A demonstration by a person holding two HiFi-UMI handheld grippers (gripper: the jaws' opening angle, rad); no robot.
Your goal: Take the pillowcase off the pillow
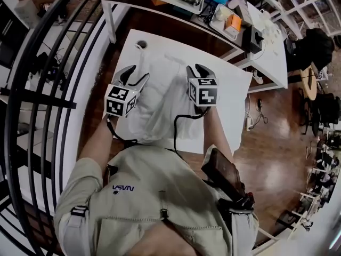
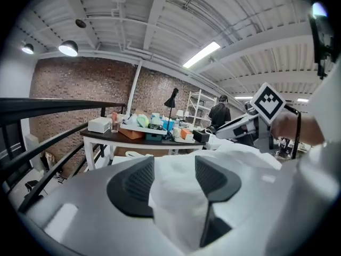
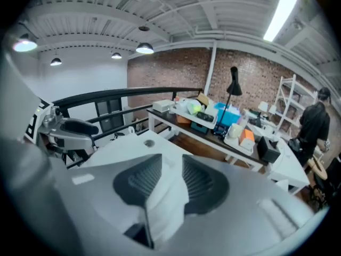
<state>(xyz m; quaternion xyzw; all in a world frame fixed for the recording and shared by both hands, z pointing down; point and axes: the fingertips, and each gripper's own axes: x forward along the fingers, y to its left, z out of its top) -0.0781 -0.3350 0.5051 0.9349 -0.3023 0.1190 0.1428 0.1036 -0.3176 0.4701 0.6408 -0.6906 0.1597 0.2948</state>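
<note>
Pillowcase [image 1: 160, 95]: white, still on its pillow, lying lengthwise on the white table [image 1: 234, 87] straight ahead of you. Left claw [image 2: 175, 167]: jaws wide, a swell of cloth between them, not pinched. Right claw [image 3: 171, 169]: jaws narrower, with a loose fold standing between the pads, seemingly unclamped. You hold one at each side, probably seeking a fresh hold on the cloth alone.
</note>
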